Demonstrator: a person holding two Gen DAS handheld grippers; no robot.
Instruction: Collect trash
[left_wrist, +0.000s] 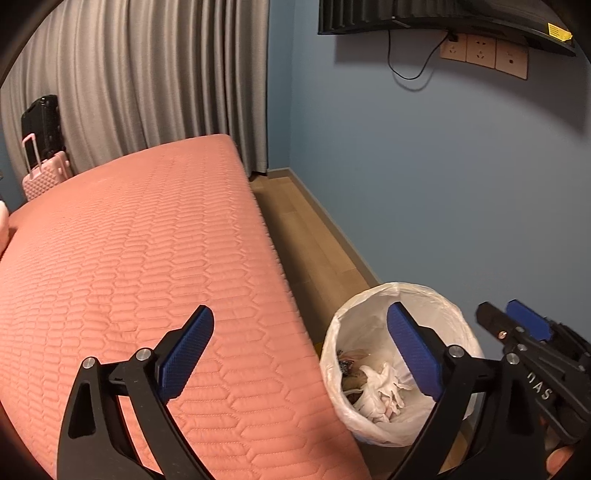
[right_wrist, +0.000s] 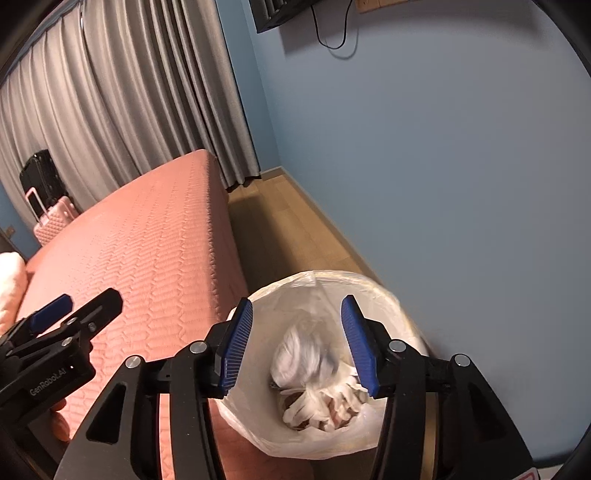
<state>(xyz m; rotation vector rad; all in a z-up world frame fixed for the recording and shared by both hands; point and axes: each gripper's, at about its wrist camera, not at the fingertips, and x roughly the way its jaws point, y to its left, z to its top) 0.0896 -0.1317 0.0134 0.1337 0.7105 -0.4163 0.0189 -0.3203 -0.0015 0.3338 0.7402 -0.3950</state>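
A round bin with a white liner (left_wrist: 391, 288) (right_wrist: 317, 278) stands on the wood floor between the bed and the blue wall. Crumpled white tissues (left_wrist: 380, 387) and some darker scraps lie inside it. My right gripper (right_wrist: 295, 314) hangs over the bin's mouth, open. A blurred white wad (right_wrist: 303, 354) shows below its jaws, clear of both pads. My left gripper (left_wrist: 299, 325) is open wide with nothing in it, one finger over the bed's edge and the other over the bin. Each view shows the other gripper: the right gripper (left_wrist: 502, 312) and the left gripper (right_wrist: 86, 301).
A pink quilted bed (left_wrist: 140, 258) (right_wrist: 147, 240) fills the left side, its edge close to the bin. A pink suitcase (left_wrist: 46, 173) and a black one (left_wrist: 40, 122) stand by the grey curtain (left_wrist: 147, 74). A narrow floor strip (left_wrist: 314, 240) runs along the wall under a mounted screen (left_wrist: 443, 18).
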